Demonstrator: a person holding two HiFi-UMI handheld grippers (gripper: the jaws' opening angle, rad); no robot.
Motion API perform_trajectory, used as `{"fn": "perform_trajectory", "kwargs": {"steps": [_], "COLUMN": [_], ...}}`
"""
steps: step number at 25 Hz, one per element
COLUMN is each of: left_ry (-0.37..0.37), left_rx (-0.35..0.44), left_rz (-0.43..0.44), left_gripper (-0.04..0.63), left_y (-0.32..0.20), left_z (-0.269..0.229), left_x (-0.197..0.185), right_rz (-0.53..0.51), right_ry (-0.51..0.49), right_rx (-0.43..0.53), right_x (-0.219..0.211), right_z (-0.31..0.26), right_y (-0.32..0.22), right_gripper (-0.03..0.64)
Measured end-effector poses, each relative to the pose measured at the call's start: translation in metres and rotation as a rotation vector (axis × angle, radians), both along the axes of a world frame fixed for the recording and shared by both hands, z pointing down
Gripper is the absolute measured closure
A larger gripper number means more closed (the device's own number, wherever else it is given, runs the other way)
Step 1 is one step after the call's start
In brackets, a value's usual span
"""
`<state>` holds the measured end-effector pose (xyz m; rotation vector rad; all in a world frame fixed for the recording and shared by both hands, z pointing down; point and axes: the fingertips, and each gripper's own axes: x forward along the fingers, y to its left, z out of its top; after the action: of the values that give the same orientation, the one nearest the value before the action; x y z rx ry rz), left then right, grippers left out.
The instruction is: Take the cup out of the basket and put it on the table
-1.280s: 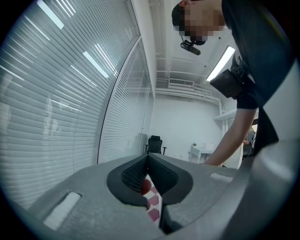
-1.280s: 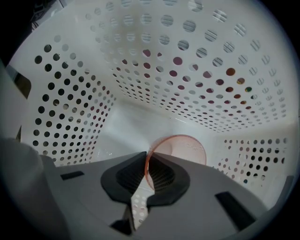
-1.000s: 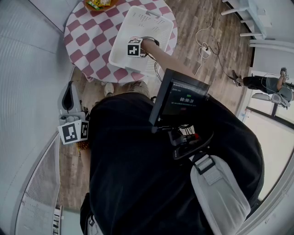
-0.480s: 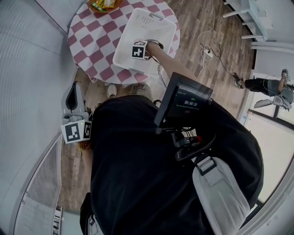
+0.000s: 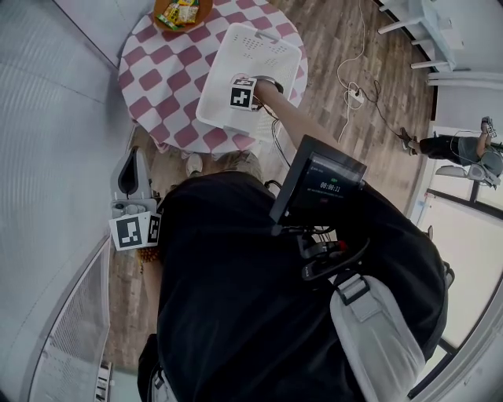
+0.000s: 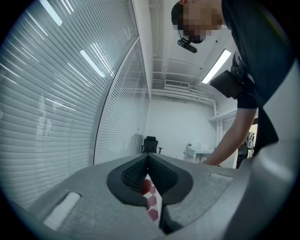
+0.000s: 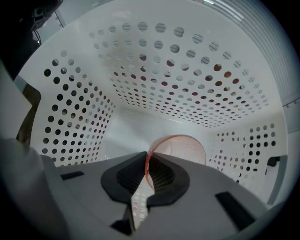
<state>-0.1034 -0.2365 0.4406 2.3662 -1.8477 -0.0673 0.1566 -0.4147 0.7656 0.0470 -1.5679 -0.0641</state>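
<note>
A white perforated basket [image 5: 263,49] stands on the round red-and-white checked table [image 5: 157,74]. My right gripper [image 5: 245,88] reaches down into the basket near its front side. In the right gripper view a clear pinkish cup [image 7: 180,147] lies on its side on the basket floor. The right gripper [image 7: 146,158] is shut on the wall of the cup at its rim, one pad inside and one outside. My left gripper [image 5: 130,161] hangs low beside the person's left hip, away from the table. In its own view the left gripper [image 6: 148,157] is shut with nothing in it.
A brown bowl of snack packets [image 5: 179,13] sits at the table's far edge. The basket walls [image 7: 70,108] close in round the right gripper. A cable and power strip [image 5: 352,82] lie on the wooden floor to the right. Another person [image 5: 456,145] is at the far right.
The head view has drifted a little, so table and basket sit slightly lower in the picture. The right gripper stays in the basket and the left gripper stays at the hip.
</note>
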Motion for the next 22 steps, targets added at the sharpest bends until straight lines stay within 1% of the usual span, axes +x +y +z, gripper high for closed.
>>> {"fn": "perform_trajectory", "kwargs": {"steps": [5,10,22], "left_ry": [-0.003,-0.003,0.001], "left_rx": [0.01,-0.002,-0.004], "left_rz": [0.013,0.028,0.062], "left_gripper": [0.591,0.591,0.591], "left_y": [-0.003,-0.005,-0.02], "left_z": [0.001,0.004,0.002], "left_x": [-0.001,0.001,0.003], "right_rz": [0.028,0.036,0.083], "right_ry": [-0.032,-0.065,-0.136], "right_rx": [0.025,0.035,0.088], "right_x": [-0.003,-0.007,-0.008], "right_z": [-0.008,-0.013,-0.037], "right_y": [-0.009,-0.006,-0.02], "right_gripper": [0.594,0.594,0.594]}}
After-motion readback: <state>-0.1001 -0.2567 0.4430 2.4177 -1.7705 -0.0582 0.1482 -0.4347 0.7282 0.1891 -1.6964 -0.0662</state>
